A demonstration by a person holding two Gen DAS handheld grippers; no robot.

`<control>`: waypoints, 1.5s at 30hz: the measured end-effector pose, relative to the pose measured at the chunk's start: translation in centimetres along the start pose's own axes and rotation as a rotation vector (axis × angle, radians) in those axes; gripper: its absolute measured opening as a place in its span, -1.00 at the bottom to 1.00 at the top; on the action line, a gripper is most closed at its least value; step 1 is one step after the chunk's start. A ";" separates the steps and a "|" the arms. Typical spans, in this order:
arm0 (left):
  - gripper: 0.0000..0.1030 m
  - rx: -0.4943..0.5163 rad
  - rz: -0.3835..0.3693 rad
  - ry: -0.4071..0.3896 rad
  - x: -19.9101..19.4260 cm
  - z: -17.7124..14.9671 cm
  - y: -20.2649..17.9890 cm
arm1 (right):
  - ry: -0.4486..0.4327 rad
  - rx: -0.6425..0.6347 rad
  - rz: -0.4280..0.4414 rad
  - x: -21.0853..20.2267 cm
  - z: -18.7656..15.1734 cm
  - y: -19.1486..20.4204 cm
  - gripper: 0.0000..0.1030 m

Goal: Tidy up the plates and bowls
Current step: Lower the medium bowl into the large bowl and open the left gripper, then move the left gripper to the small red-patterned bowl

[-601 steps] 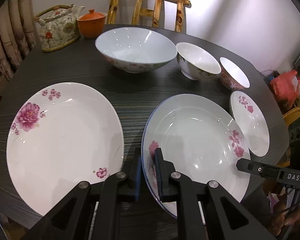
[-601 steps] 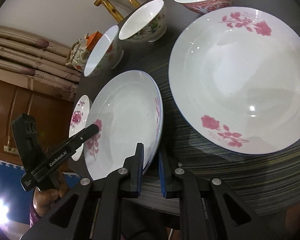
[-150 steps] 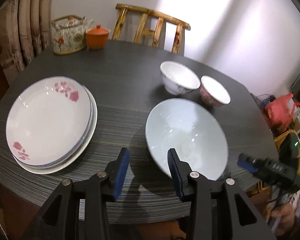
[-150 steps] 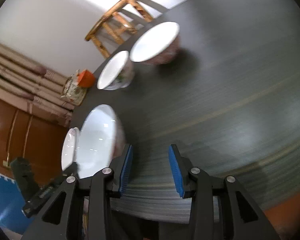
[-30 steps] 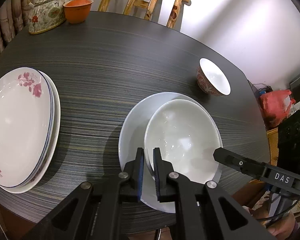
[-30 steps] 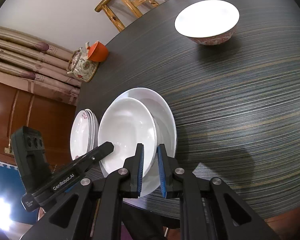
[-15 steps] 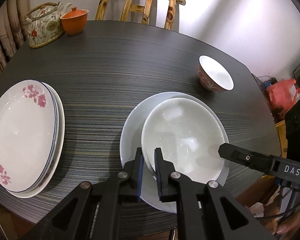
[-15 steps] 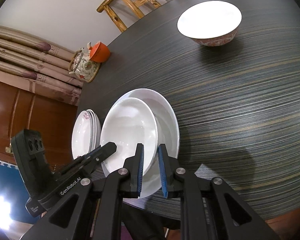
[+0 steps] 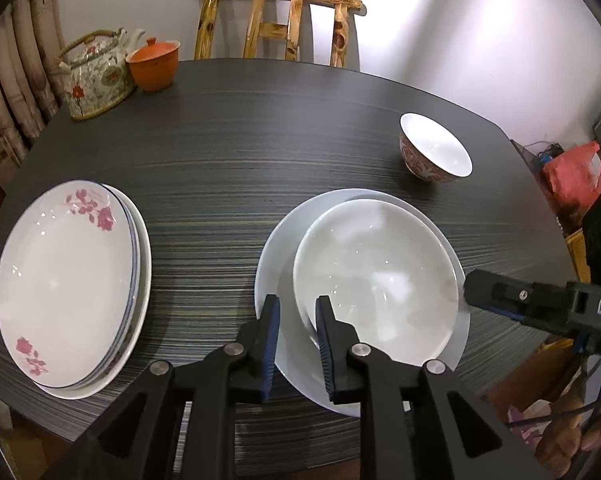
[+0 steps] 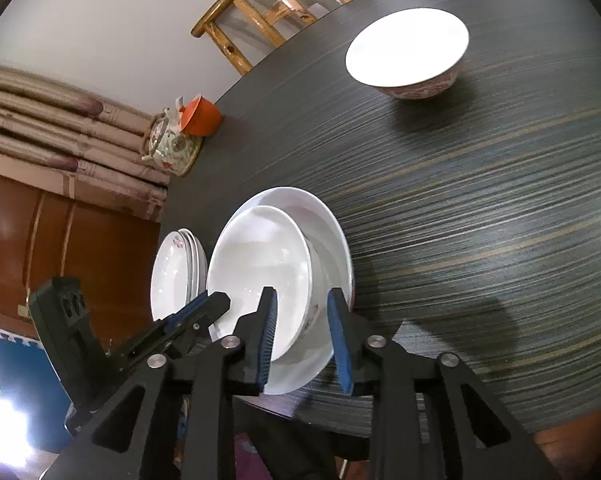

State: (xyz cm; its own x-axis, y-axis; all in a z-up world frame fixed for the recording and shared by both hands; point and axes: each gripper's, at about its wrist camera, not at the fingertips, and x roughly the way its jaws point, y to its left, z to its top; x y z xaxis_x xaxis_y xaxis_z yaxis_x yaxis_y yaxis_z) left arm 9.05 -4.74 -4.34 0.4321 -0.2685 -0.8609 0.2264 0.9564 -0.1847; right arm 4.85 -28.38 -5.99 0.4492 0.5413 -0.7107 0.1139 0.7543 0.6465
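Note:
A medium white bowl sits nested inside a large white bowl at the near edge of the dark table. My left gripper straddles the medium bowl's near rim. Its jaws are opening and the pads stand off the rim. In the right wrist view my right gripper straddles the opposite rim of the medium bowl, and its jaws are opening too. A small red-patterned bowl stands alone further back on the right. Stacked flowered plates lie at the left.
A floral teapot and an orange lidded cup stand at the far left corner. Behind the table is a wooden chair. A red bag lies beyond the right edge. A hand holds the right gripper's handle.
Both grippers' jaws, shut on the medium bowl's rim half a second ago, have parted. The bowl stays nested in the large bowl.

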 end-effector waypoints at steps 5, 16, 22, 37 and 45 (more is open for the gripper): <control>-0.55 0.030 0.034 -0.016 -0.7 -0.2 -0.3 | -0.020 0.018 0.021 -0.8 0.0 -0.6 -0.38; -0.39 0.047 0.100 -0.044 -2.1 -0.3 0.3 | -0.059 0.084 0.035 -2.4 -0.2 -3.2 -0.28; -0.39 0.065 0.115 -0.057 -3.0 -0.2 -0.1 | -0.079 0.098 0.034 -2.9 -0.3 -4.6 -0.13; -0.29 0.103 0.094 -0.049 -3.2 2.3 -3.1 | -0.195 0.088 -0.131 -4.1 -0.5 -10.7 0.05; -0.29 0.059 -0.016 -0.001 -1.7 5.8 -5.2 | -0.298 0.076 -0.151 -5.4 0.1 -12.7 0.65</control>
State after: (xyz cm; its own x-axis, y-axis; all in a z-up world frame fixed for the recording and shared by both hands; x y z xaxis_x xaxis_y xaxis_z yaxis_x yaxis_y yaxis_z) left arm 12.20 -9.96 0.89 0.4286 -0.2837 -0.8578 0.2843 0.9435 -0.1699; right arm 1.04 -40.94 -10.38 0.6603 0.2851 -0.6948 0.2590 0.7819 0.5670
